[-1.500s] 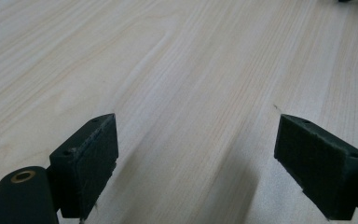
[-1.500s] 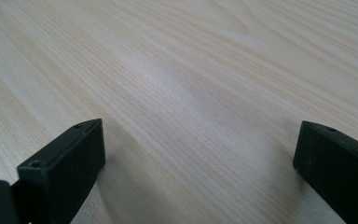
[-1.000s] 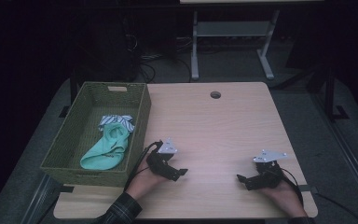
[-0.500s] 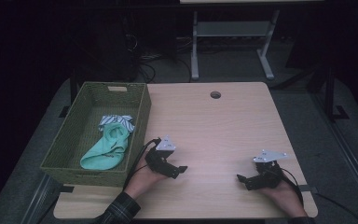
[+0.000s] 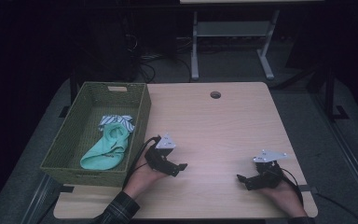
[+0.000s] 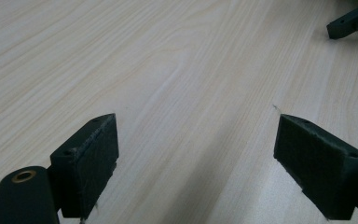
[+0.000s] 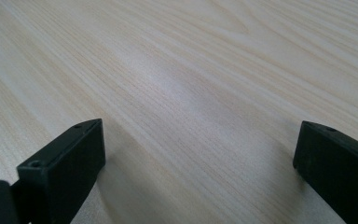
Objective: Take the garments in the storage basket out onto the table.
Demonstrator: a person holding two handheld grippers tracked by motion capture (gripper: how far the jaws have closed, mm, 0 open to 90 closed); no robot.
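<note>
- Resting low on the pale wood worktop [image 5: 214, 130], the left gripper [image 5: 181, 166] sits just beside the woven basket [image 5: 140, 112], its jaws spread wide with bare wood grain between them in the left gripper view.
- Over on the near right of the worktop, the right gripper [image 5: 240, 179] lies well apart from the left one, jaws also parted and holding nothing, tips aimed toward the left gripper.
- Nearest thing to the left gripper: a mint-green sock [image 5: 106, 150] lying flat inside the basket, toward its near right side.
- Touching the sock's far end, a striped cloth [image 5: 116, 121] lies bunched in the basket.
- Far edge of the worktop shows a round cable hole [image 5: 215, 94].
</note>
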